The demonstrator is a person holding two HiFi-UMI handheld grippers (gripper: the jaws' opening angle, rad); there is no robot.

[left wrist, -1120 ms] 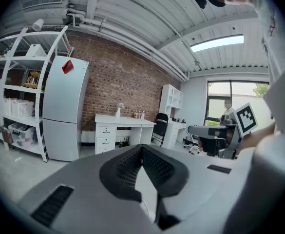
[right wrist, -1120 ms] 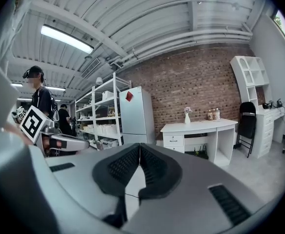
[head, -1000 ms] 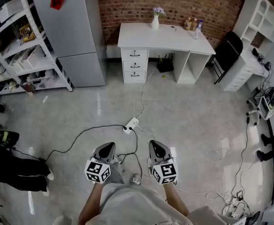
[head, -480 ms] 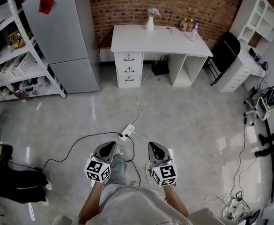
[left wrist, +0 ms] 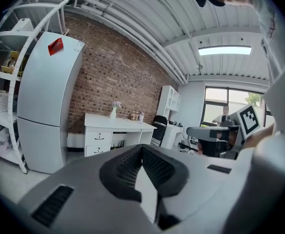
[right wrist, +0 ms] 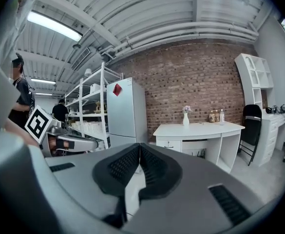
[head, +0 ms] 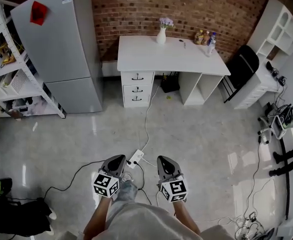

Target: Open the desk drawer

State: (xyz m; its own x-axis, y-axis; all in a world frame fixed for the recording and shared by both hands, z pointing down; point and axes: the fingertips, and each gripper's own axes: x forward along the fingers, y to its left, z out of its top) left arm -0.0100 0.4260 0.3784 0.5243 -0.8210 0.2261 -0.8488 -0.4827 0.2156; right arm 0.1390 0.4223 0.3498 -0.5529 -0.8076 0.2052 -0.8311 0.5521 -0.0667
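The white desk point(head: 172, 53) stands against the brick wall, far ahead of both grippers. Its stack of three drawers point(head: 137, 89) sits under the left end, all pushed in, each with a dark handle. My left gripper point(head: 118, 159) and right gripper point(head: 163, 159) are held side by side low in the head view, pointing toward the desk. Both are shut with nothing between the jaws. The left gripper view shows its closed jaws point(left wrist: 142, 148) and the desk drawers point(left wrist: 98, 141) in the distance. The right gripper view shows its closed jaws point(right wrist: 140, 146) and the desk point(right wrist: 200, 129).
A grey fridge point(head: 56, 44) stands left of the desk, beside a white shelf rack point(head: 6, 59). A power strip point(head: 135, 158) with trailing cables lies on the floor just ahead of the grippers. A black folding chair point(head: 241, 59) and white cabinets point(head: 274, 24) are at the right. A vase point(head: 161, 35) and bottles point(head: 207, 37) stand on the desk.
Both grippers have travelled forward toward the desk. The power strip, earlier well ahead of them, now lies right at their tips. Both stayed shut.
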